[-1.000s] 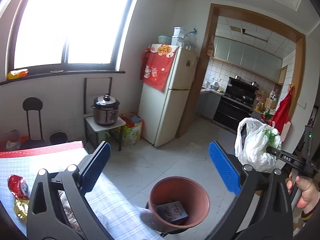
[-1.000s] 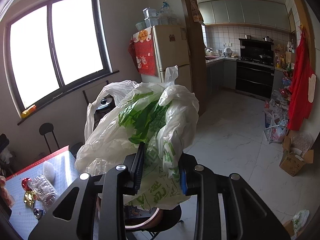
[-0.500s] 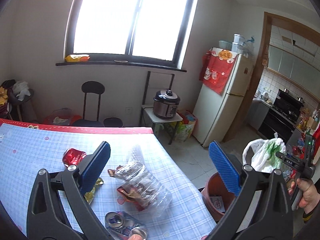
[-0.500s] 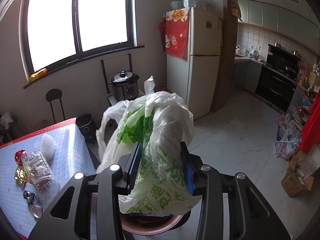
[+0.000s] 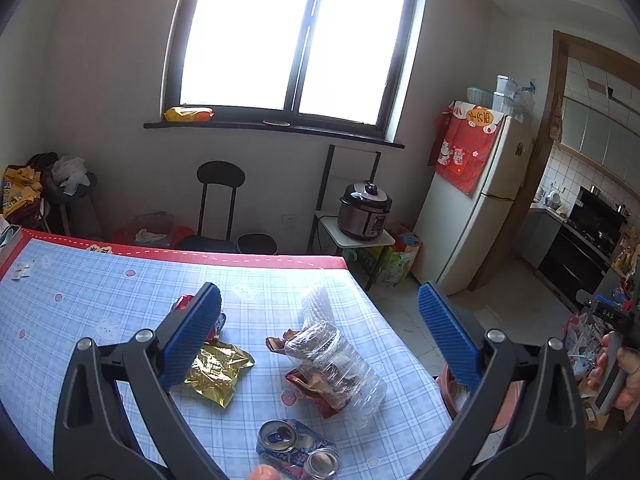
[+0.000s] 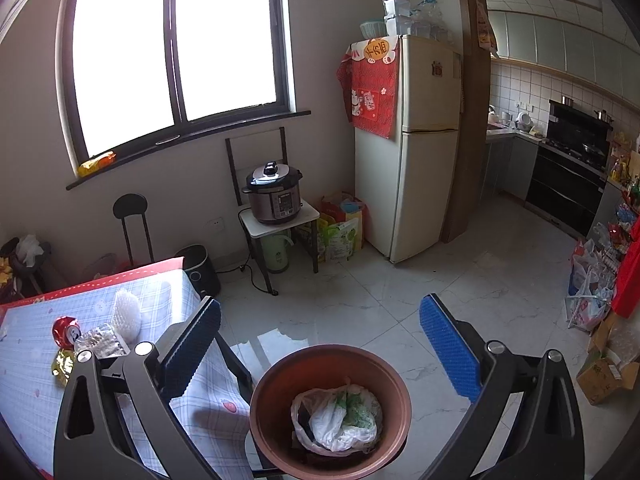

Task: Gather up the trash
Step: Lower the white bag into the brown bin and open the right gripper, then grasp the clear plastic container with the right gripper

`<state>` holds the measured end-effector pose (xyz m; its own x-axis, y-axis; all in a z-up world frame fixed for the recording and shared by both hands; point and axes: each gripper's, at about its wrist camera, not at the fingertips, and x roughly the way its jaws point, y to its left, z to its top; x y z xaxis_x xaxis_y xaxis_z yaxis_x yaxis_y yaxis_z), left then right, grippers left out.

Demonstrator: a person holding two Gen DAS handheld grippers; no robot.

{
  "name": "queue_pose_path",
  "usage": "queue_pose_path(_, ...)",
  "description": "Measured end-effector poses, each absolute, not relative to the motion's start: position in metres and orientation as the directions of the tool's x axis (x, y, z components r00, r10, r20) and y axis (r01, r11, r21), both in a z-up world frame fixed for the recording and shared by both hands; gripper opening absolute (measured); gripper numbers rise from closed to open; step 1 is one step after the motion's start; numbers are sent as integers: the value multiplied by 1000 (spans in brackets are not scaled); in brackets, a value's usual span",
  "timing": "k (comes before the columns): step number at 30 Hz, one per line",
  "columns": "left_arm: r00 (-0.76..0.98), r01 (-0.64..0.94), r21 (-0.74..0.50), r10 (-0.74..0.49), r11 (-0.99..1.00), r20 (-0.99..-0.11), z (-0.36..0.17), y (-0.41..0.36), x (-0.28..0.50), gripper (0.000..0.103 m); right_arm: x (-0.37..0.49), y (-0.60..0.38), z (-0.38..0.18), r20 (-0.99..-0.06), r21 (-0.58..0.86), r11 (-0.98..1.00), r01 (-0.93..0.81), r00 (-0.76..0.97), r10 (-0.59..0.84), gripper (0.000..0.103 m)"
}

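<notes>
My right gripper is open and empty above a brown bin that holds a white and green plastic bag. My left gripper is open and empty above the blue checked table. On the table lie a crushed clear bottle, a gold wrapper, a red wrapper, crushed cans and a white foam net. The bin's rim shows at the table's right edge.
A black chair and a rice cooker on a small stand are behind the table. A cream fridge stands by the kitchen doorway. Bags and boxes sit on the floor at right.
My right gripper opened and let go of the plastic bag, which now lies in the bin. My left gripper swung left from the bin to above the trash on the table.
</notes>
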<state>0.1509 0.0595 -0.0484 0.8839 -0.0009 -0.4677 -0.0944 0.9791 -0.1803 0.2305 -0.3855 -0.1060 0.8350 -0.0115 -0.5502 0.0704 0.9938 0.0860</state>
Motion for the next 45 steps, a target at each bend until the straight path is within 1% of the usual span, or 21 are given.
queue_pose_path(7, 871, -184, -171, 80, 968, -485, -60, 103, 129, 97, 228, -354, -114, -583, 106, 994, 35, 812, 33, 97)
queue_pose_path(15, 829, -307, -192, 162, 932, -536, -93, 165, 93, 97, 238, -279, -137, -642, 62, 995, -75, 761, 97, 97)
queue_pose_path(21, 800, -373, -206, 201, 905, -565, -116, 207, 64, 97, 244, -193, -170, -687, 18, 974, -226, 705, 176, 97)
queue_pose_path(24, 787, -401, -223, 210, 888, -580, -129, 229, 53, 97, 242, -145, -201, -724, 11, 943, -333, 648, 238, 97)
queue_pose_path(28, 762, -433, -241, 210, 868, -612, -149, 253, 40, 97, 241, -80, -246, -790, -26, 884, -467, 551, 268, 97)
queue_pose_path(31, 750, -436, -257, 191, 862, -633, -162, 268, 36, 97, 244, -43, -279, -842, -70, 840, -538, 483, 240, 97)
queue_pose_path(36, 745, -442, -273, 180, 855, -642, -177, 282, 34, 97, 250, -11, -317, -864, -226, 784, -578, 491, 113, 97)
queue_pose_path(41, 731, -434, -279, 154, 857, -665, -188, 285, 37, 97, 263, -11, -326, -871, -231, 790, -568, 483, 93, 97)
queue_pose_path(44, 726, -424, -282, 137, 861, -674, -193, 285, 41, 97, 266, -16, -322, -880, -203, 787, -582, 461, 114, 84)
queue_pose_path(45, 725, -422, -283, 133, 861, -676, -195, 285, 42, 97, 265, -18, -321, -875, -213, 786, -580, 471, 110, 76)
